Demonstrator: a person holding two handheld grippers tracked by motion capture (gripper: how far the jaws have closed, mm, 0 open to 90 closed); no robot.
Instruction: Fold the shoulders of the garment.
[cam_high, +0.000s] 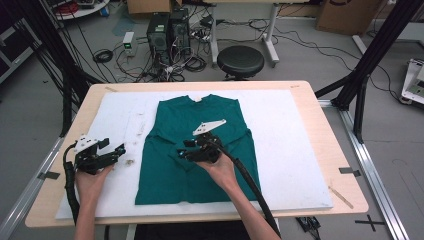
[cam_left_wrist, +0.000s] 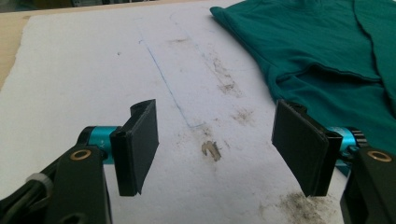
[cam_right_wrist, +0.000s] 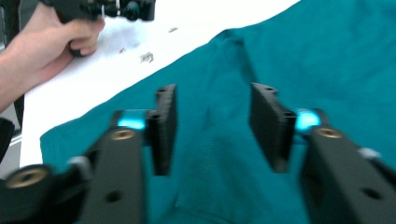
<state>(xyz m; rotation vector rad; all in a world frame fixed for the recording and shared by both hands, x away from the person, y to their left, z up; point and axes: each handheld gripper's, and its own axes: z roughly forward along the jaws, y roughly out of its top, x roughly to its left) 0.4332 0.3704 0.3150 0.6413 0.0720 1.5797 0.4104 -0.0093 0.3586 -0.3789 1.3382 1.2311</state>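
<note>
Right gripper (cam_right_wrist: 212, 126) apart above green shirt (cam_right_wrist: 327, 60); left gripper (cam_left_wrist: 215, 144) apart, its view shows stained mat (cam_left_wrist: 84, 70).

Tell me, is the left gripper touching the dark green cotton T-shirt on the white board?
Apart. In the high view the left gripper sits over bare white board, with a strip of white showing between it and the dark green cotton T-shirt.

A wooden table (cam_high: 320, 150) carries a stained white board (cam_high: 295, 150); a green shirt (cam_high: 200, 145) lies flat there, under the right jaws.
</note>
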